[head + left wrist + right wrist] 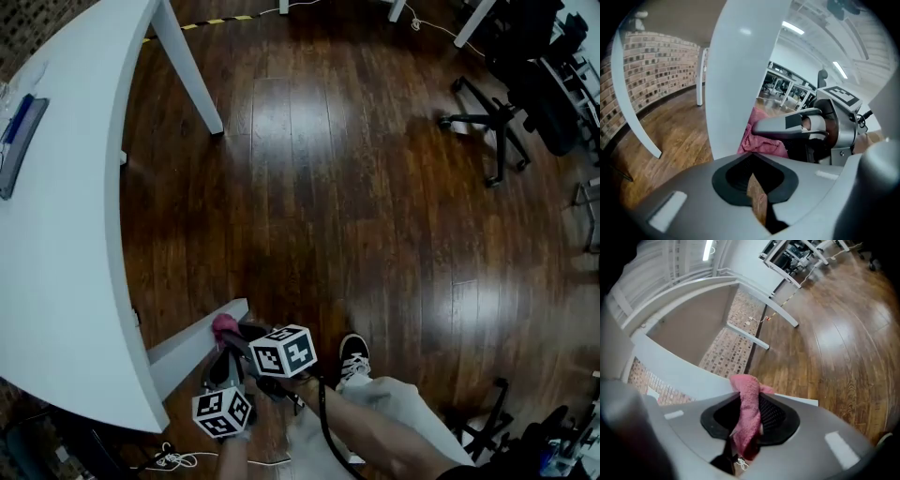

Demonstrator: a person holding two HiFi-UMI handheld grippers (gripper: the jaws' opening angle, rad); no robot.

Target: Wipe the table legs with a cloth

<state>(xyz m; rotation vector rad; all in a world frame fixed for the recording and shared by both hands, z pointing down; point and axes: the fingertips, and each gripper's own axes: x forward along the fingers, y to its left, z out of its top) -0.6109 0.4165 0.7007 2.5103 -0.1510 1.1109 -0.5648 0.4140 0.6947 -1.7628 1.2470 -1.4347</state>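
The person is crouching by the near leg of the white worktop, and the wiping is under way on this one leg. The right gripper is clamping the pink cloth between its fingers. A fold of it is bunching up past the fingertips and the rest is hanging down between the pads. Just ahead of those fingertips, the cloth is meeting the leg low down, close to where the leg reaches the floor.

The left gripper is carrying nothing. Its fingers are drawn almost together, with only a sliver of floor showing through the gap. It is pointing at the same leg from just beside the other gripper, and the leg is rising straight ahead of its fingertips. It seems to be standing by rather than helping.

As for progress, I would judge the job to be at a middle or early stage. The cloth is working on the lower part of this leg (whether the upper part is already clean, I cannot tell from here). The far leg is standing well beyond the fingers with nothing near it, so it probably needs its turn. Any other legs are out of sight under the worktop.
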